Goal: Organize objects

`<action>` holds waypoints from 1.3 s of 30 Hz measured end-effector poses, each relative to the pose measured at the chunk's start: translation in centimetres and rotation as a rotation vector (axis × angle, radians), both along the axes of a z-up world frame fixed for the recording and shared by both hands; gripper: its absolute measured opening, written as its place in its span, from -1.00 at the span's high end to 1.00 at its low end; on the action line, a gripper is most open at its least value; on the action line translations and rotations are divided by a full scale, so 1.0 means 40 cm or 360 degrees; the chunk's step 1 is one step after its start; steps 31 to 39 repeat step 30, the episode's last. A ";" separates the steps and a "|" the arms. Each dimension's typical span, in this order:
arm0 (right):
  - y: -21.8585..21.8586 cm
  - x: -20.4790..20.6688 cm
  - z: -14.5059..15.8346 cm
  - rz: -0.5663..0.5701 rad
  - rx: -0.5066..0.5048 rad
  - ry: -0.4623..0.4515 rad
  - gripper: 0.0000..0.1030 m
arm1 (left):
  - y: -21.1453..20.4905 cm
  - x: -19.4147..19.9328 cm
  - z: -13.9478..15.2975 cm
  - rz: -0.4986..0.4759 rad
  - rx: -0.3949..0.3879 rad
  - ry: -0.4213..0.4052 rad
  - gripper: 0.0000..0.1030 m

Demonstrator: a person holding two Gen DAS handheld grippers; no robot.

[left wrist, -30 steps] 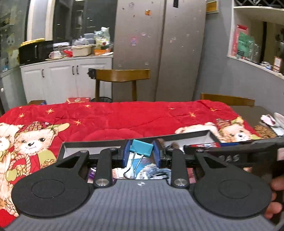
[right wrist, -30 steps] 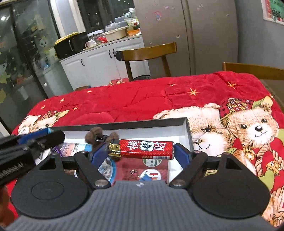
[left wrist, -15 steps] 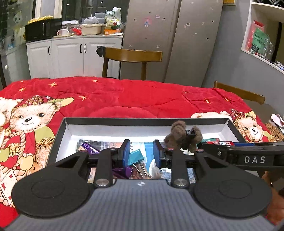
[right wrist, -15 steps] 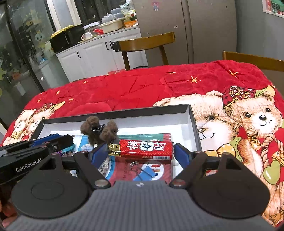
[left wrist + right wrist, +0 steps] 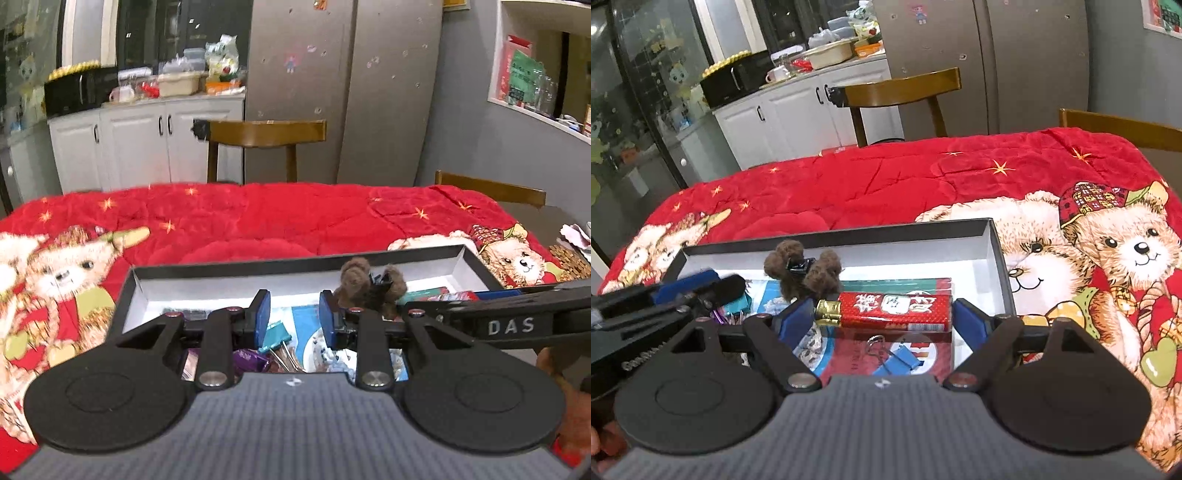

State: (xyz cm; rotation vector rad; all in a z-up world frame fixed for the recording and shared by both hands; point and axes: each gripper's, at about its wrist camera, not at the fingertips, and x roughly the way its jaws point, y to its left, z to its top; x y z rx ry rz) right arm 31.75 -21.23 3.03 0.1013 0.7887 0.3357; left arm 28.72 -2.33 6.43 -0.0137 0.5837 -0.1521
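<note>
Red lighter (image 5: 894, 309) lies between the right gripper (image 5: 882, 317) pads, whose jaws have just been opening wide, above the black box (image 5: 995, 251). Left gripper (image 5: 293, 317) stands narrow and empty, just opening, over the teal binder clip (image 5: 275, 332).

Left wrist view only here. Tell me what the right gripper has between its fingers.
Observer: A red lighter lies crosswise between the pads of the right gripper. Its jaws have just been opening, and a sliver of gap shows at the lighter's right end.
Operator: Say what lies under it.
Observer: A blue binder clip on a red packet, inside the black box.
Operator: Report where my left gripper sits from that side.
Observer: The left gripper hangs over the box's left end, clear of the lighter.
</note>
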 end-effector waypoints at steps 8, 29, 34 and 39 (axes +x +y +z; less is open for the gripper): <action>-0.020 -0.037 0.004 0.0083 0.0110 -0.0089 -0.77 | 0.062 -0.233 0.098 0.0093 -0.0004 -0.0165 -0.52; -0.071 -0.553 0.112 -0.0391 0.0043 -0.0642 -0.99 | 0.091 -0.696 -0.019 -0.0140 0.0017 -0.0524 -0.95; -0.079 -0.576 0.097 -0.0415 0.0026 -0.0634 -1.00 | 0.091 -0.695 -0.024 -0.0145 0.0007 -0.0508 -0.95; -0.079 -0.576 0.097 -0.0415 0.0026 -0.0634 -1.00 | 0.091 -0.695 -0.024 -0.0145 0.0007 -0.0508 -0.95</action>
